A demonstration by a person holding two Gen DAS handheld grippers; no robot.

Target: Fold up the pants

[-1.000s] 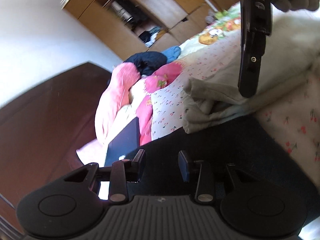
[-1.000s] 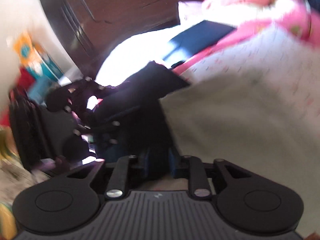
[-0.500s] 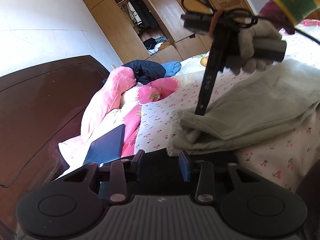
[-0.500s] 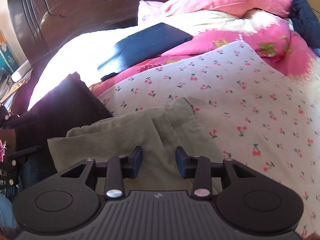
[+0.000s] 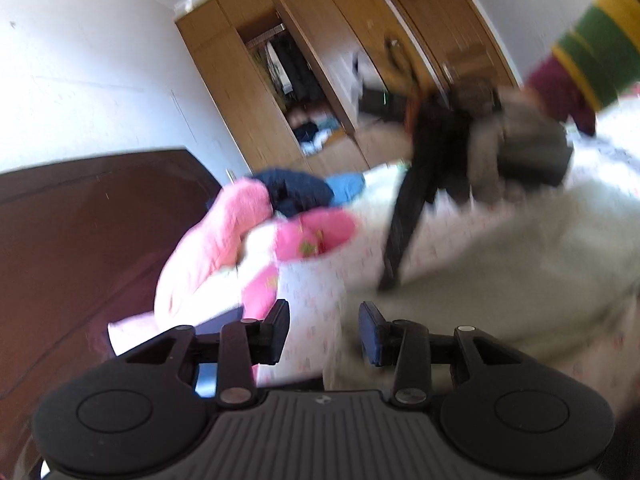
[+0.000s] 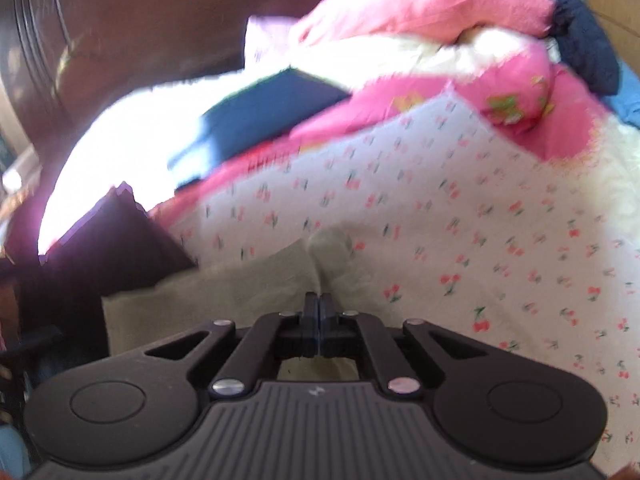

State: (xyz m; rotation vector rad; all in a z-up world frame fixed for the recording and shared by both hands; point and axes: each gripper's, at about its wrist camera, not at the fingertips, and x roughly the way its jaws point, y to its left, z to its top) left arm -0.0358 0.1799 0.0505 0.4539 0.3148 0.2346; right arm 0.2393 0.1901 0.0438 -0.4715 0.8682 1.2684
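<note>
On the bed | right tool [image 6: 319,320] pinched onto pants [image 6: 240,284] | left tool [image 5: 323,330] wide, hovering.

Pants [image 6: 248,280] pale olive; sheet [image 6: 480,208] white, red cherry print; quilt [image 6: 420,0] pink; headboard [image 5: 72,216] dark brown.

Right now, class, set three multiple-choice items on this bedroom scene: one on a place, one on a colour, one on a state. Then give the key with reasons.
1. Where do the pants lie?
A. on the cherry-print sheet
B. in the wardrobe
C. on the floor

2. What colour are the pants?
A. navy
B. pale olive
C. pink

3. How do the fingers of the right gripper stand?
A. wide apart
B. pressed together
C. out of view

Key: A, the fabric spreads over the printed bedding; B, the cloth is a muted green-beige; B, the two pads meet with no gap, while the left gripper is open.
</note>
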